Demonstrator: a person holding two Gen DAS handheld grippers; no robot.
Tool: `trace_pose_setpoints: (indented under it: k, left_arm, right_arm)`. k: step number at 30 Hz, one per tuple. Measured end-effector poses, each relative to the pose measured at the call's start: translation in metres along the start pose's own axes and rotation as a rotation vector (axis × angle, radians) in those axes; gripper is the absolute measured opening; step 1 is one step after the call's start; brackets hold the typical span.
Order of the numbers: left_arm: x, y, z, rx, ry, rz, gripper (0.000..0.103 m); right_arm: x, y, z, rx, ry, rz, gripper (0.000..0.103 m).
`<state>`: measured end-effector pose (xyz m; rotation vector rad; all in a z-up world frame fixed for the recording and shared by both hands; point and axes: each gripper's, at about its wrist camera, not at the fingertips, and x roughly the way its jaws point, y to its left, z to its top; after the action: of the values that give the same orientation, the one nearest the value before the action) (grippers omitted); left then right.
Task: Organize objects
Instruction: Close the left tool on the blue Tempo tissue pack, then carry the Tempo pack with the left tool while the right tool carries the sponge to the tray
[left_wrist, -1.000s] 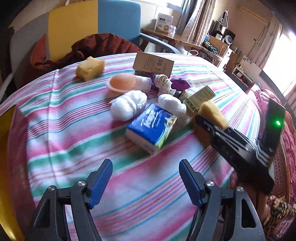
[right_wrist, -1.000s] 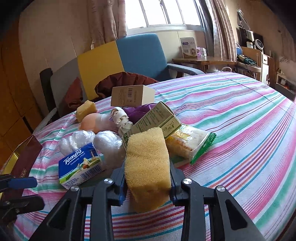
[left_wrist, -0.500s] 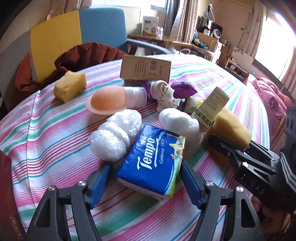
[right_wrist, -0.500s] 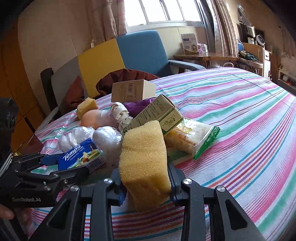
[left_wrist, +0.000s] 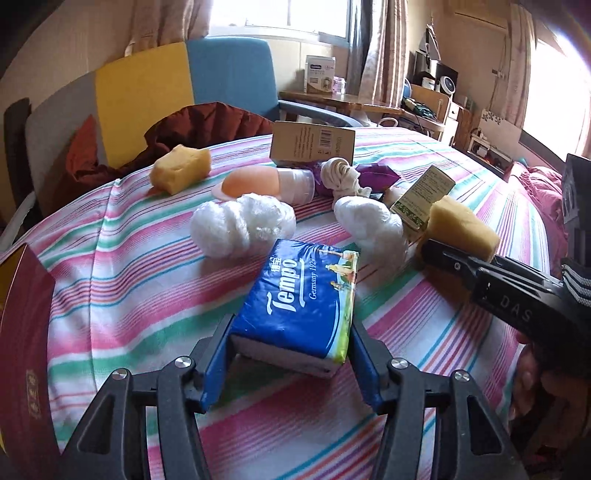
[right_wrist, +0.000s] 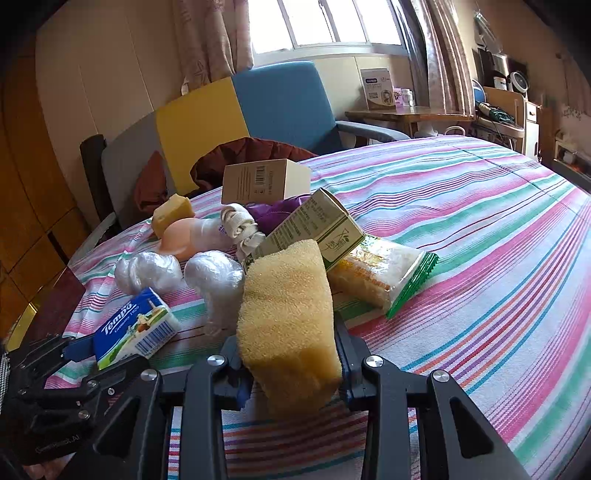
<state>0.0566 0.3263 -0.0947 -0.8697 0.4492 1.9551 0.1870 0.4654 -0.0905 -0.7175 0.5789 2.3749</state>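
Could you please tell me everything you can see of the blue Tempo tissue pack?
The Tempo tissue pack is a soft, glossy plastic-wrapped block, blue on top with white "Tempo Germany 1929" lettering, a green-edged picture strip, and a white end bearing a barcode. It lies flat on the striped tablecloth, between the blue jaws of the left gripper, which press its two long sides. Its far end almost meets a white plastic-wrapped bundle.

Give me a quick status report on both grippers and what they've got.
Left gripper shut on Tempo tissue pack. Right gripper shut on yellow sponge. White plastic-wrapped bundle sits close between them on the striped cloth.
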Motion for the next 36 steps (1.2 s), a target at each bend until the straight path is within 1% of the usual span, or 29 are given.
trace_pose_setpoints:
  k: [3, 7, 10, 12, 14, 16, 19, 24, 26, 31, 34, 36]
  left_arm:
    - [-0.004, 0.000, -0.004, -0.018, -0.004, 0.002, 0.059]
    - [-0.015, -0.001, -0.014, -0.034, -0.013, -0.001, 0.059]
    - [-0.026, -0.005, -0.023, -0.008, -0.018, 0.018, 0.059]
    - [-0.036, -0.001, -0.028, -0.045, -0.015, -0.013, 0.058]
    - [-0.046, 0.008, -0.032, -0.104, -0.013, -0.038, 0.058]
    - [-0.056, 0.016, -0.035, -0.135, -0.024, -0.037, 0.057]
    - [-0.078, 0.026, -0.039, -0.159, -0.061, -0.028, 0.056]
    - [-0.115, 0.045, -0.041, -0.188, -0.125, 0.009, 0.054]
    - [-0.123, 0.053, -0.044, -0.206, -0.133, 0.035, 0.054]
    - [-0.140, 0.072, -0.053, -0.263, -0.158, 0.028, 0.053]
    - [-0.155, 0.080, -0.056, -0.283, -0.185, 0.038, 0.053]
    - [-0.165, 0.089, -0.057, -0.298, -0.201, 0.060, 0.053]
  right_arm:
    - [-0.001, 0.001, 0.000, -0.005, 0.003, -0.013, 0.035]
    - [-0.005, 0.006, -0.002, -0.016, 0.007, -0.051, 0.035]
    - [-0.010, 0.004, -0.006, 0.034, 0.014, -0.021, 0.035]
    - [-0.013, 0.008, -0.009, 0.038, 0.014, -0.019, 0.035]
    - [-0.013, 0.015, -0.011, 0.031, 0.022, -0.002, 0.035]
    - [-0.015, 0.025, -0.014, 0.014, 0.027, 0.014, 0.035]
    - [-0.018, 0.043, -0.021, -0.032, 0.036, 0.032, 0.035]
    - [-0.022, 0.069, -0.030, -0.113, 0.051, 0.062, 0.035]
    - [-0.024, 0.077, -0.031, -0.142, 0.055, 0.071, 0.035]
    - [-0.033, 0.093, -0.031, -0.182, 0.047, 0.091, 0.035]
    - [-0.038, 0.102, -0.029, -0.204, 0.038, 0.103, 0.035]
    - [-0.042, 0.108, -0.027, -0.216, 0.034, 0.114, 0.035]
